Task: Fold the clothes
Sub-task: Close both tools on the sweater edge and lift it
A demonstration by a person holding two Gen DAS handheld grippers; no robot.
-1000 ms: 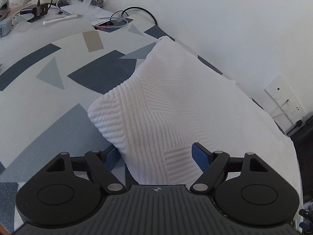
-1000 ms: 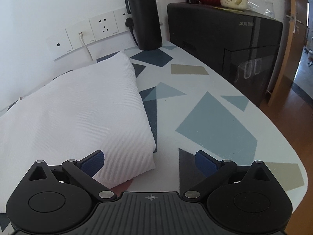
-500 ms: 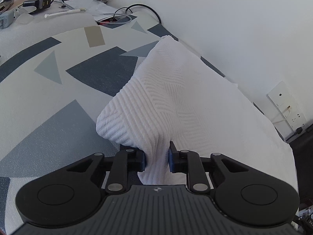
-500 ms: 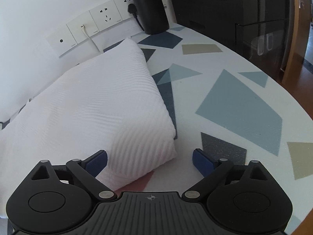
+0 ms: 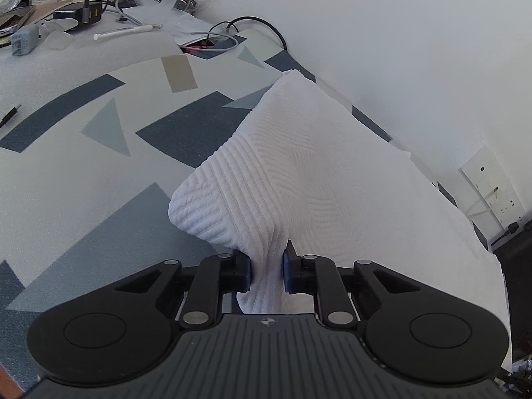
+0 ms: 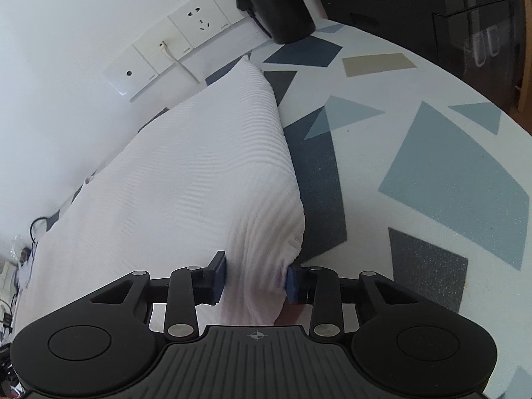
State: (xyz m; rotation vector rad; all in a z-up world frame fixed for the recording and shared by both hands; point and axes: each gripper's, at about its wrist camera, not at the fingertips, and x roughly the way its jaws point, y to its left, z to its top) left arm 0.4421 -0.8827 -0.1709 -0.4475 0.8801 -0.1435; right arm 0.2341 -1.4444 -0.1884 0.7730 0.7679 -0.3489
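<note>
Between the blue pads (image 5: 246, 274) of your left gripper (image 5: 266, 271), a bunched fold of the white cloth (image 5: 319, 179) was pinched tight, with the pads pressed close together. Your right gripper (image 6: 254, 279) also held the white cloth (image 6: 186, 179), but its pads (image 6: 217, 274) stood wider apart, squeezing a thick rounded corner.

The cloth lay on the table (image 5: 66, 173), the one with blue and grey shapes, and its far side ran along the white wall (image 5: 399, 50).

Only your left view showed the messy far end of the table: a black charger (image 5: 79, 15), a white pen (image 5: 128, 31) and looped cables (image 5: 216, 38). They sat well apart from the cloth. Only your right view showed the black bottle (image 6: 276, 3) standing near the cloth's far corner, the wall sockets (image 6: 199, 21) and a black cabinet (image 6: 432, 10) past the table's round edge.

To the left of your left gripper the table was bare and wide. To the right of your right gripper (image 6: 254, 279) the table (image 6: 432, 173) was bare too, out to its curved edge. The wall stood right behind the cloth, so there was little room that way.
</note>
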